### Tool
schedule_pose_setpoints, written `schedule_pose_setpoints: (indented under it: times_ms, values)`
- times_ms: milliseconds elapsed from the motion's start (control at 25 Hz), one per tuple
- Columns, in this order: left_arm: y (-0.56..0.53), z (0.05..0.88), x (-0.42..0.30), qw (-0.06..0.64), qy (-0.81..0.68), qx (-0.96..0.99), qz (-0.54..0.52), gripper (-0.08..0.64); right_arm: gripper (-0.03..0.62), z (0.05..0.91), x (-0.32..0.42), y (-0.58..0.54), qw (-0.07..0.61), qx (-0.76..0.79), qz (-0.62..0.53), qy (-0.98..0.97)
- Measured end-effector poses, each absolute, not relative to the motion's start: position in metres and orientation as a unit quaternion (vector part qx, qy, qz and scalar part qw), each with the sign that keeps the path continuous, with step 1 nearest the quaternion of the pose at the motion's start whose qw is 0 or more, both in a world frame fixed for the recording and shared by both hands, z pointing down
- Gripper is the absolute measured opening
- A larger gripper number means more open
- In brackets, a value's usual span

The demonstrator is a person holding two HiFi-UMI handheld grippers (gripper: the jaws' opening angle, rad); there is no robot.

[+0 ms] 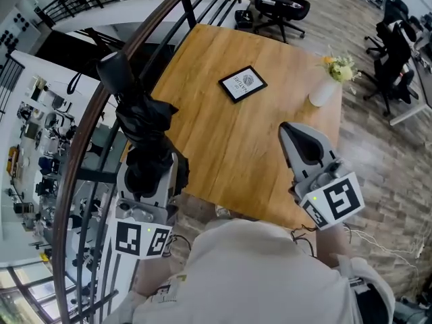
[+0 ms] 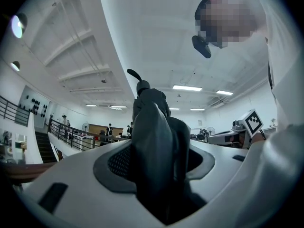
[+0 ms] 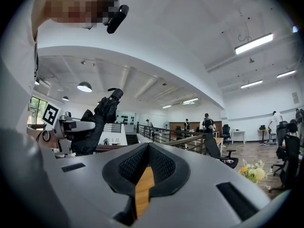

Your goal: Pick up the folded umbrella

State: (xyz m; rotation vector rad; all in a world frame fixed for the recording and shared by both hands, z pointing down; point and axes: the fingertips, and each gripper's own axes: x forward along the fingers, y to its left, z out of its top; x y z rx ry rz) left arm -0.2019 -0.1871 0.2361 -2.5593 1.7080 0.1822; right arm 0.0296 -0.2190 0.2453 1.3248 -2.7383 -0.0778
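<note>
Left claw: at eight o'clock, clamped on the umbrella's lower end, apparently to carry it.
Umbrella: black, folded, held off the table past its left edge, tilted toward eleven o'clock.
Table: centre, with a framed card at twelve.
Right claw: at four o'clock, jaws narrow, empty, seemingly spare.

Head view steeply down over table, gripper views level along jaws, all showing folded umbrella
</note>
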Motion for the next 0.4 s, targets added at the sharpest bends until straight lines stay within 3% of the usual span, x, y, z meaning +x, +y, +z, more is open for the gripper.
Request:
schedule_pose_setpoints:
  times_ms: [400]
  values:
    - [-0.1786, 0.2309, -0.2000, 0.027, 0.550, -0.833, 0.058, 0.267, 0.029, 0.2454, 0.0297, -0.2110, 0.049, 0.437, -0.019, -0.898]
